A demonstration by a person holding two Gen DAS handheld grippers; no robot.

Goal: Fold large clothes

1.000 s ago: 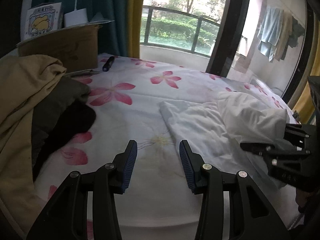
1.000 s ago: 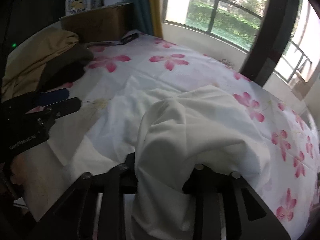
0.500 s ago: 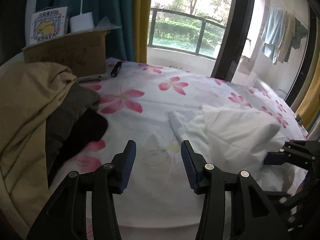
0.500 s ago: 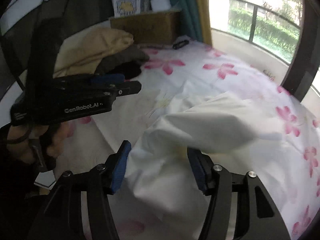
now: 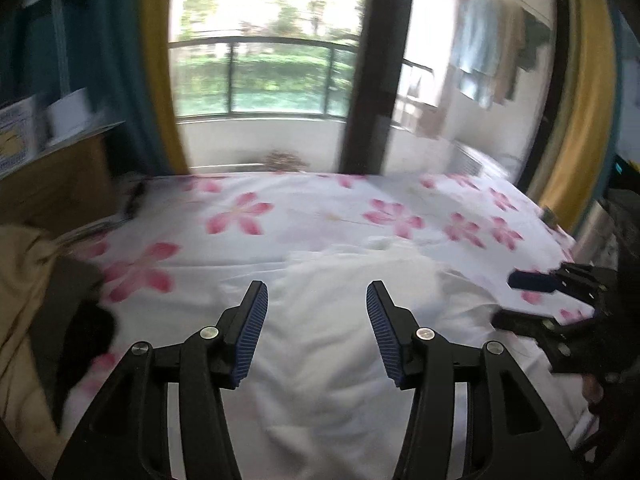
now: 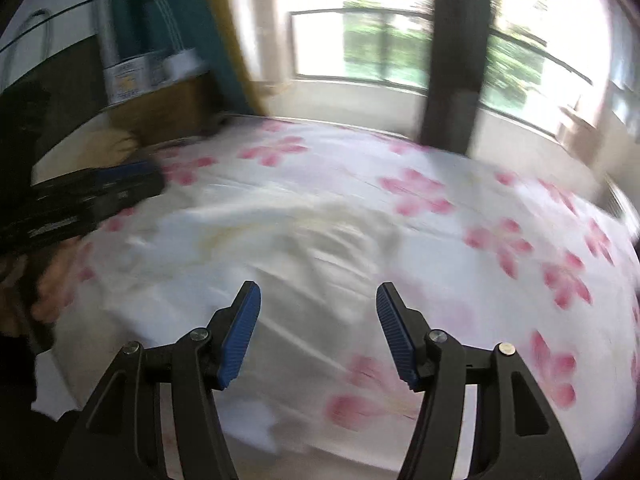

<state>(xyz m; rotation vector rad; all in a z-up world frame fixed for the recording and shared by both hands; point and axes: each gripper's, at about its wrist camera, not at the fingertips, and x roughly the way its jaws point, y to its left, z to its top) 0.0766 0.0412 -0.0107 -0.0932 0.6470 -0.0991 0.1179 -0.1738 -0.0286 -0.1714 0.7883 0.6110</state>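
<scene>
A white garment [image 5: 340, 344] lies rumpled on the flowered bed sheet [image 5: 320, 208]; the right wrist view shows the same white garment [image 6: 280, 240], blurred. My left gripper [image 5: 317, 300] hovers above the garment, its jaws still opening, nothing between the blue pads [image 5: 252, 332]. My right gripper [image 6: 318, 300] is also opening above the cloth, and its blue pads [image 6: 240, 332] hold nothing. The left wrist view catches the right gripper [image 5: 520, 300] at the right edge, and the right wrist view catches the left gripper [image 6: 156, 182] at the left edge.
A pile of tan and dark clothes [image 5: 36, 300] lies at the bed's left side. Behind it stands a cardboard box [image 5: 52, 184] with small boxes on top. A window with a railing [image 5: 260, 76] runs behind the bed. Laundry [image 5: 480, 60] hangs outside.
The right gripper has let go of the white garment, which has dropped flat onto the bed. Both grippers have pulled back and risen, and both views have swung toward the window.
</scene>
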